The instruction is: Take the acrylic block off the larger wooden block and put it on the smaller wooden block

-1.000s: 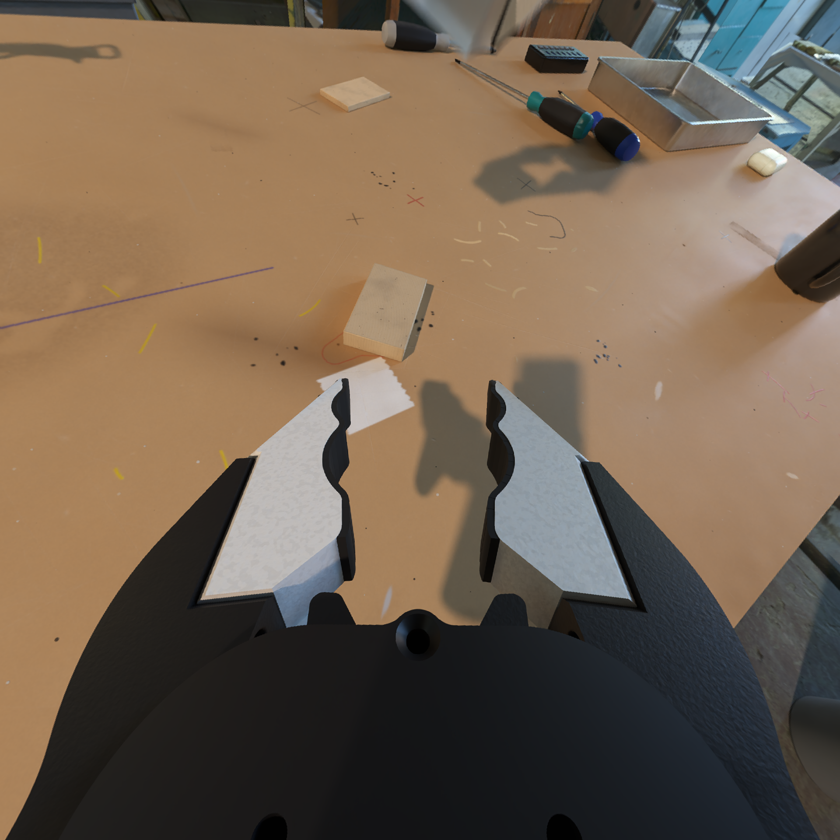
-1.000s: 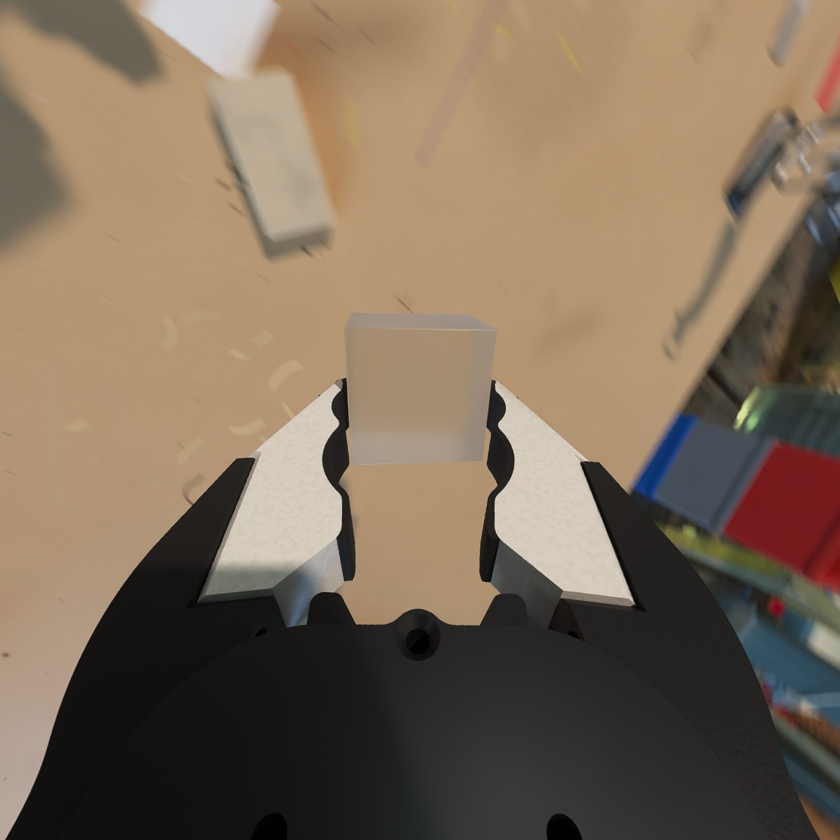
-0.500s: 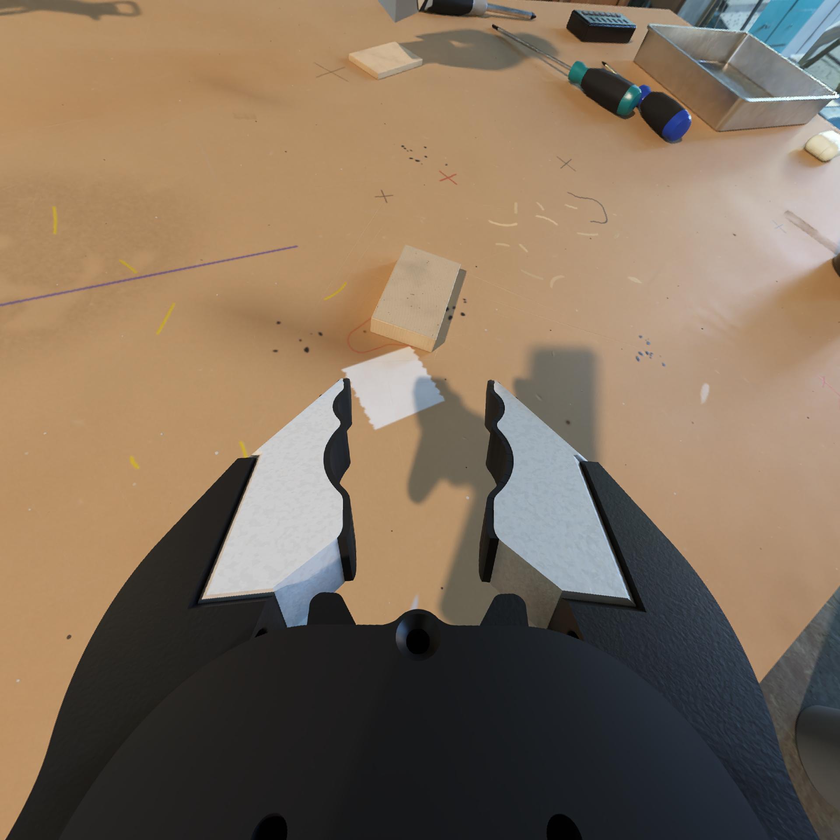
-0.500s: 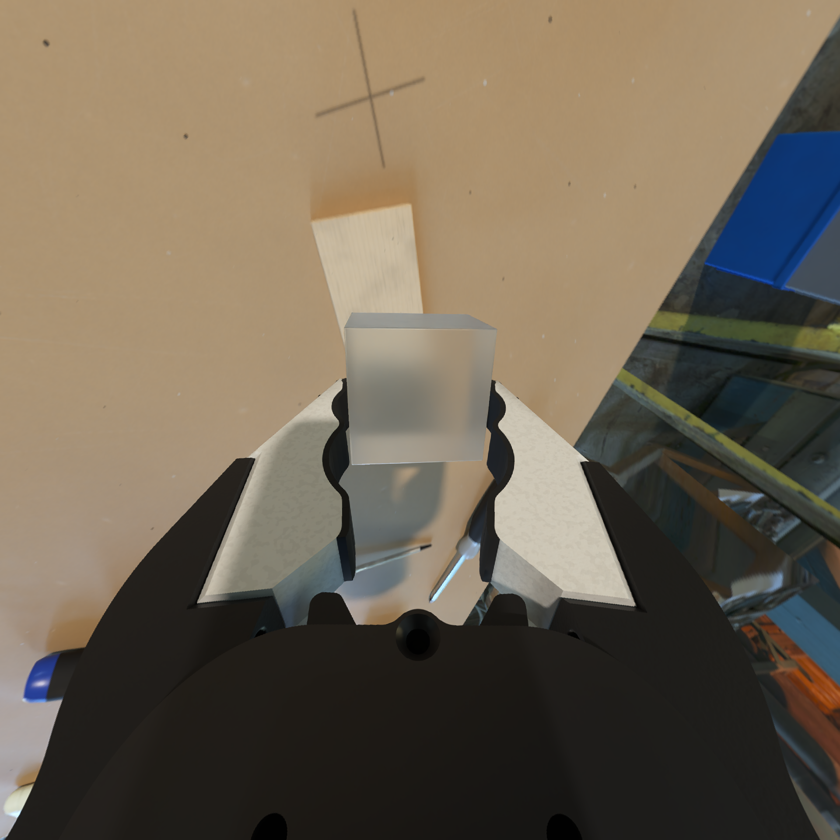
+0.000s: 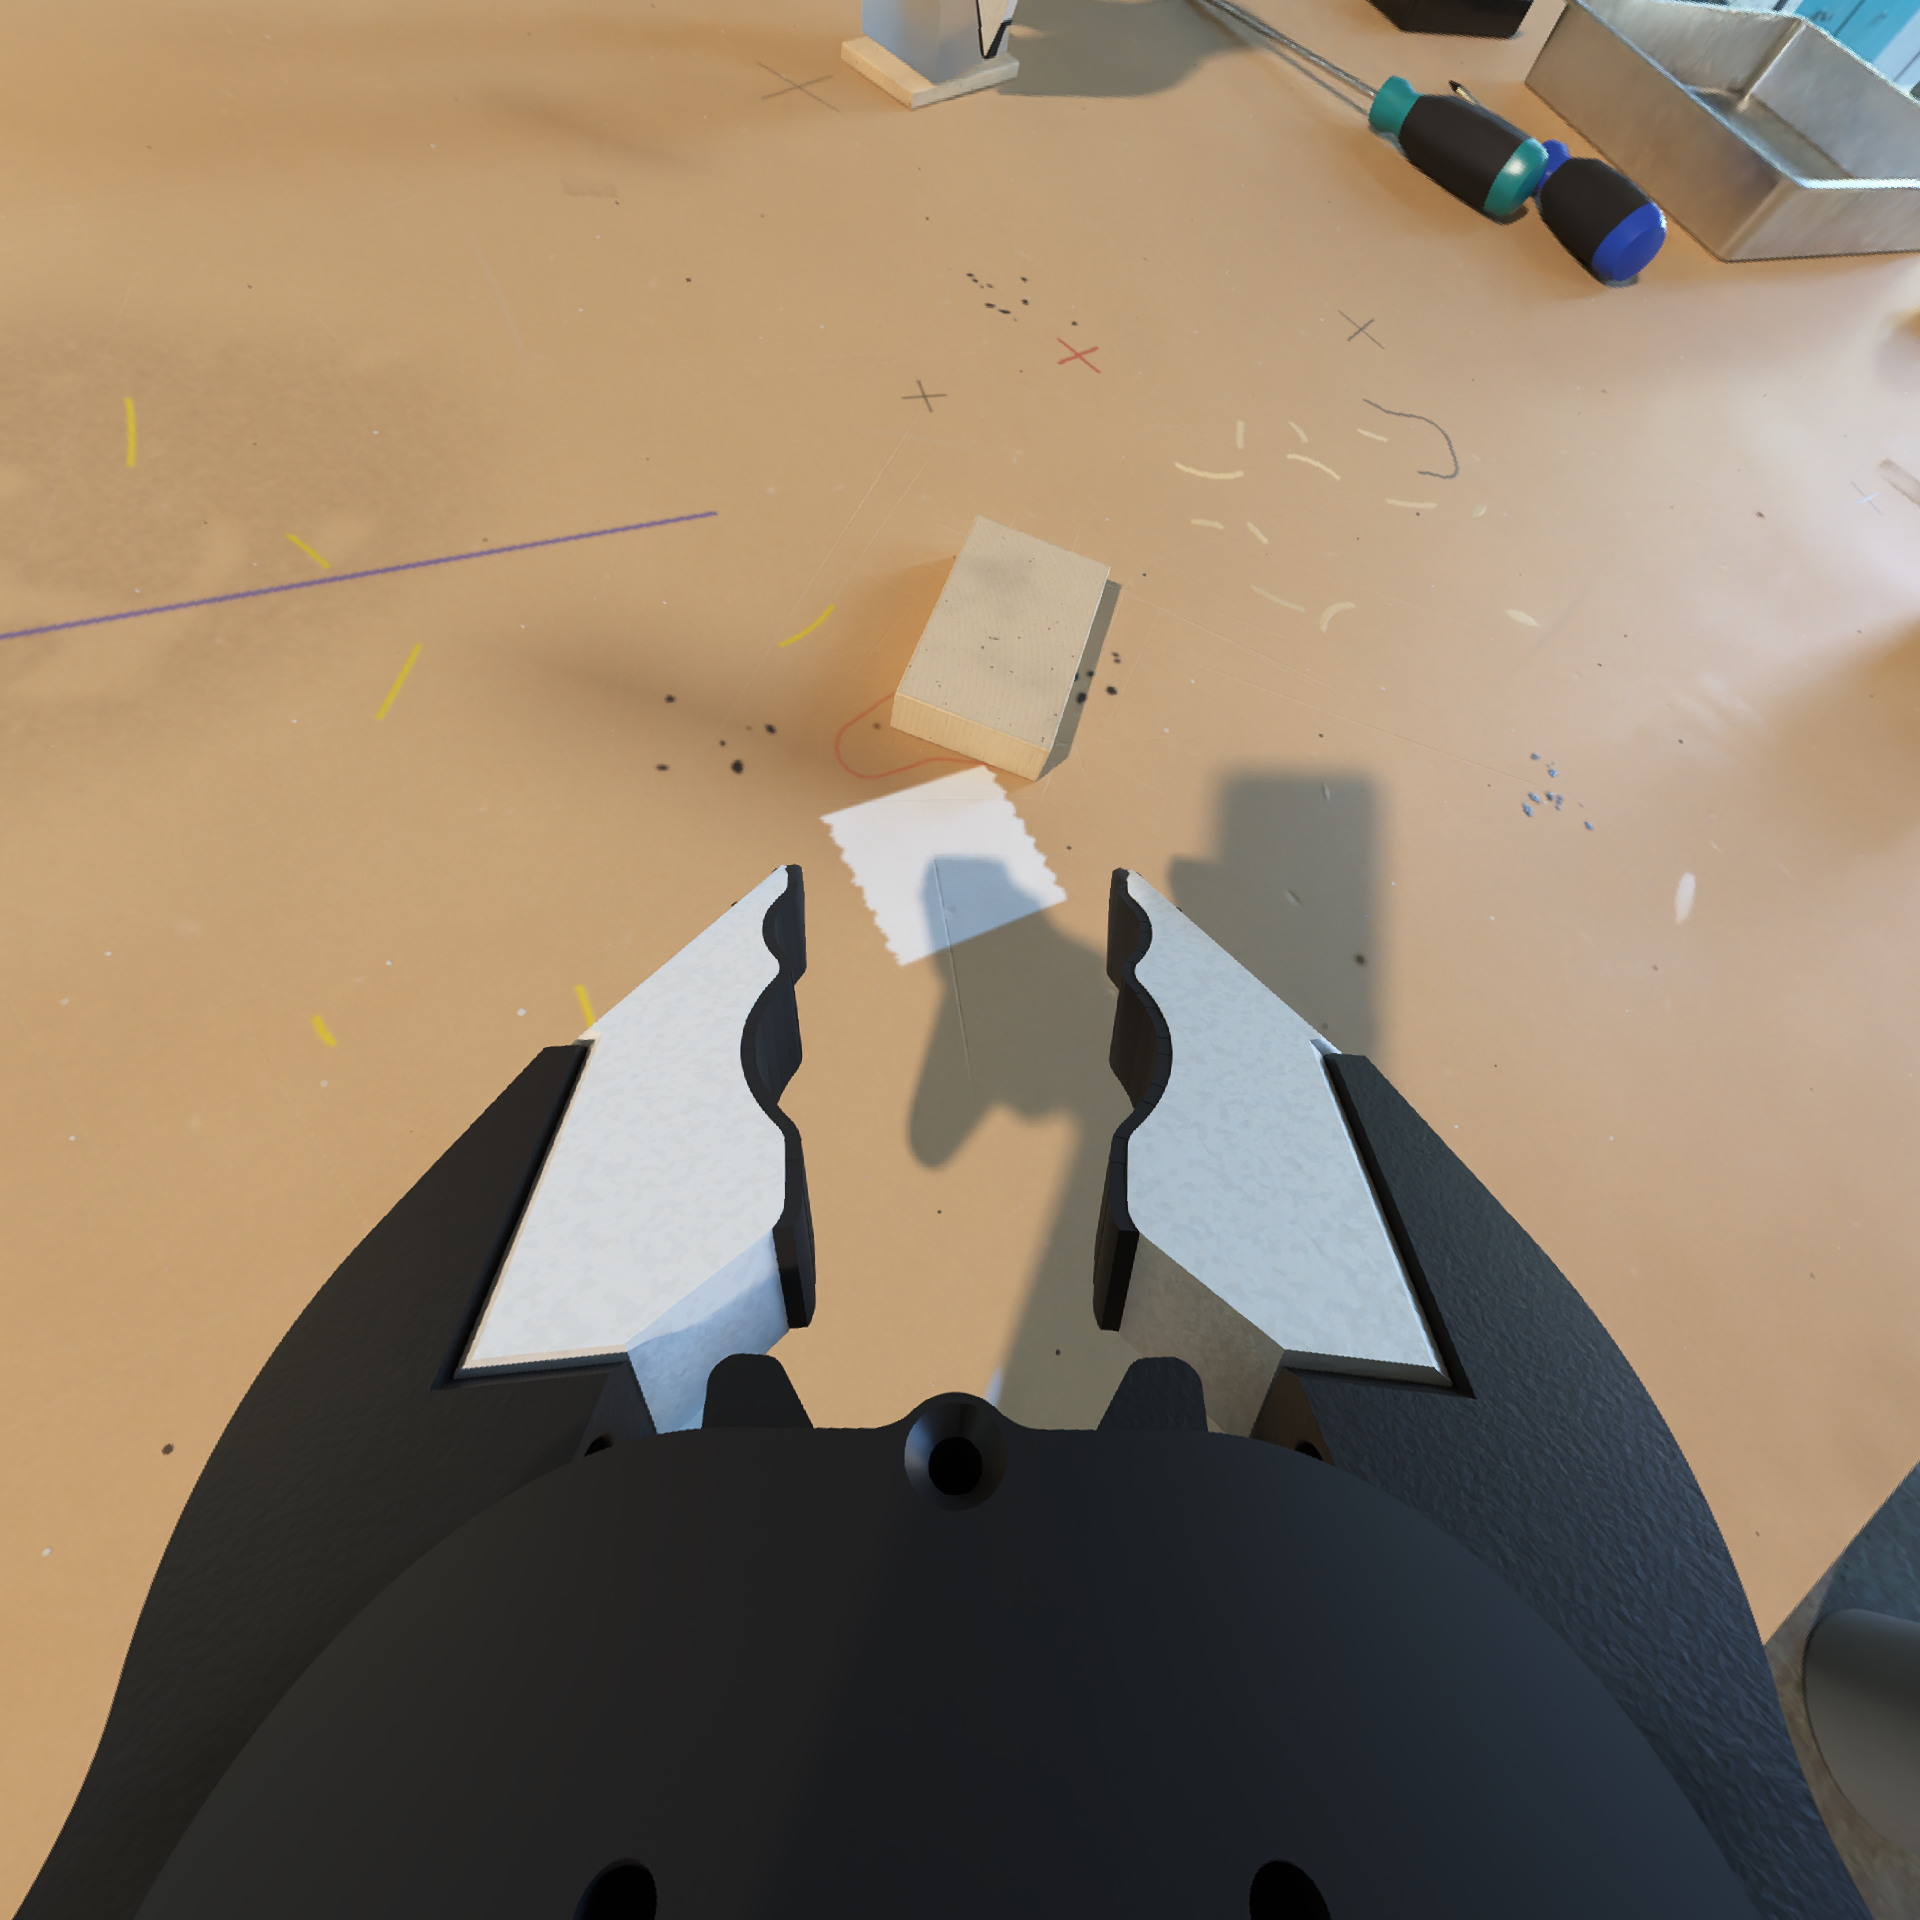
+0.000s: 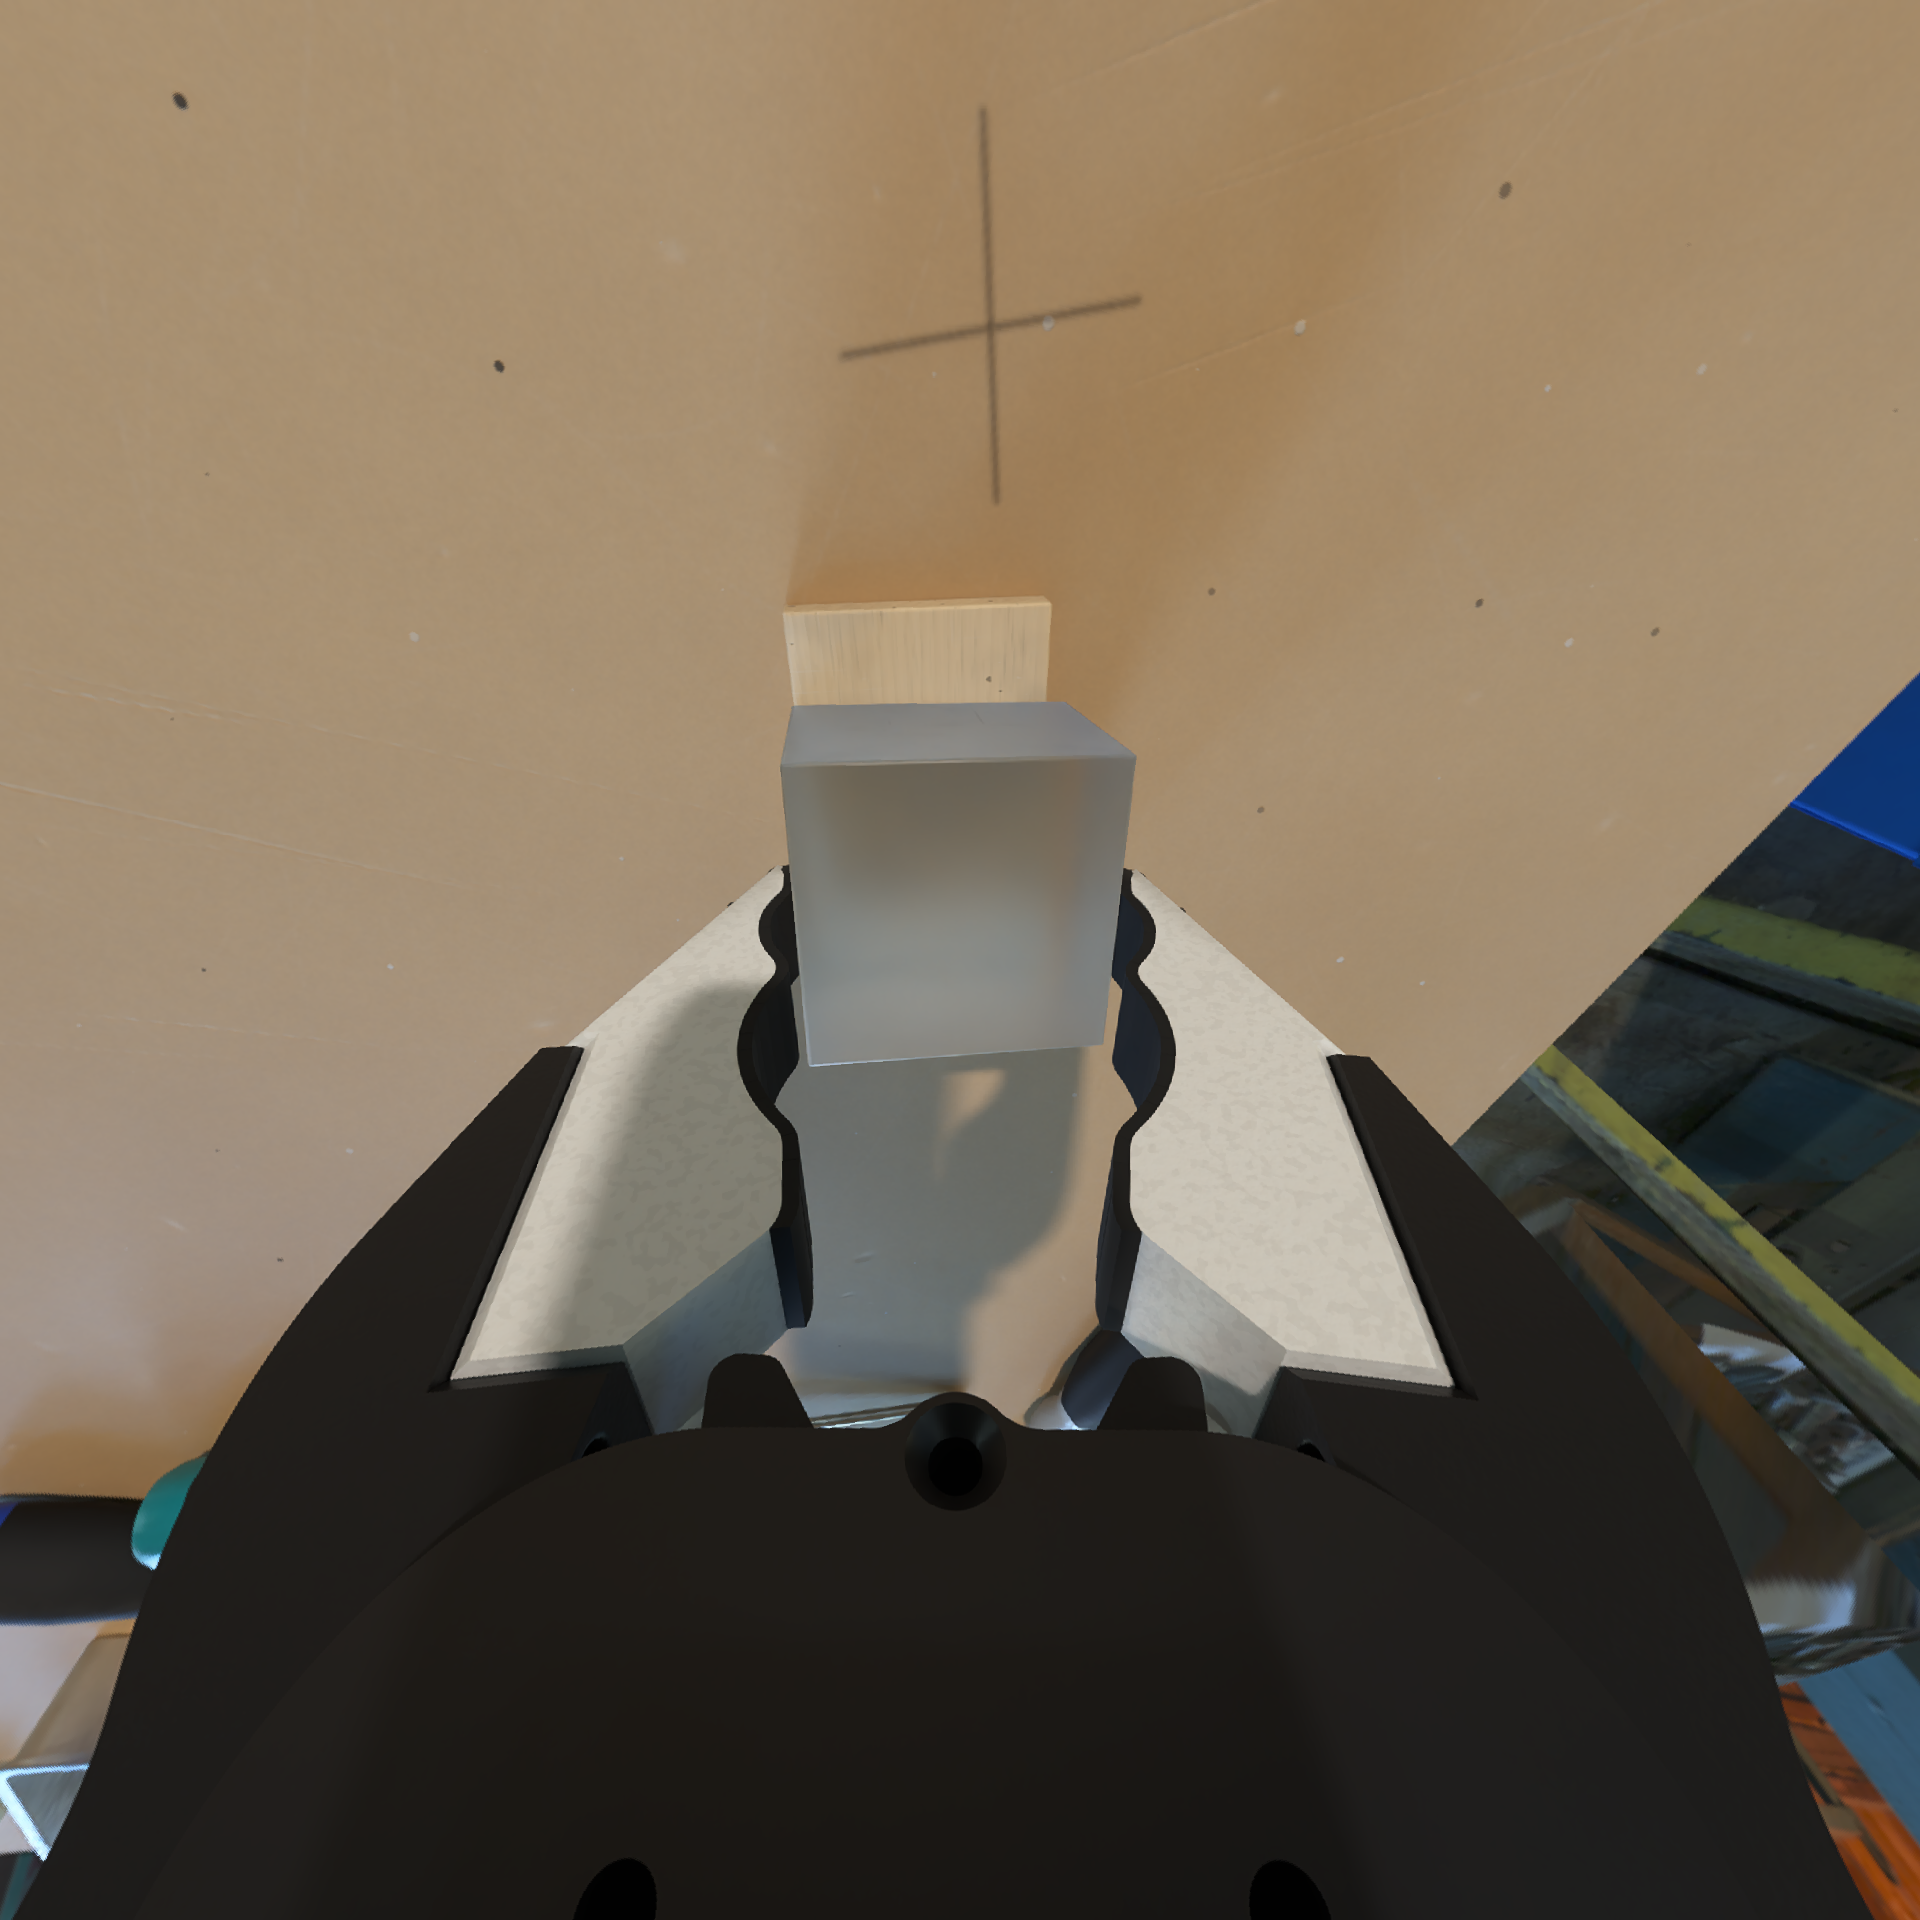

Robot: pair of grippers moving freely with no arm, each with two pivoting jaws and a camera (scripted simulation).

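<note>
My right gripper (image 6: 954,883) is shut on the clear acrylic block (image 6: 951,914), with both pads against its sides. The smaller wooden block (image 6: 914,649) shows just beyond and under it. In the left wrist view the acrylic block (image 5: 920,31) stands on or just above the smaller wooden block (image 5: 925,81) at the far top edge, with a right finger (image 5: 992,21) beside it. The larger wooden block (image 5: 1003,649) lies bare mid-table. My left gripper (image 5: 956,883) is open and empty, hovering short of it.
A white paper scrap (image 5: 940,878) lies between my left fingers and the larger block. Two screwdrivers (image 5: 1455,135) (image 5: 1590,223) and a metal tray (image 5: 1714,114) lie at the far right. A pencilled cross (image 6: 987,322) marks the table beyond the small block. The table edge (image 6: 1558,987) runs at the right.
My right gripper carried the acrylic block away from the larger block, over the table and down onto the smaller wooden block. My left gripper shifted slightly and stayed open.
</note>
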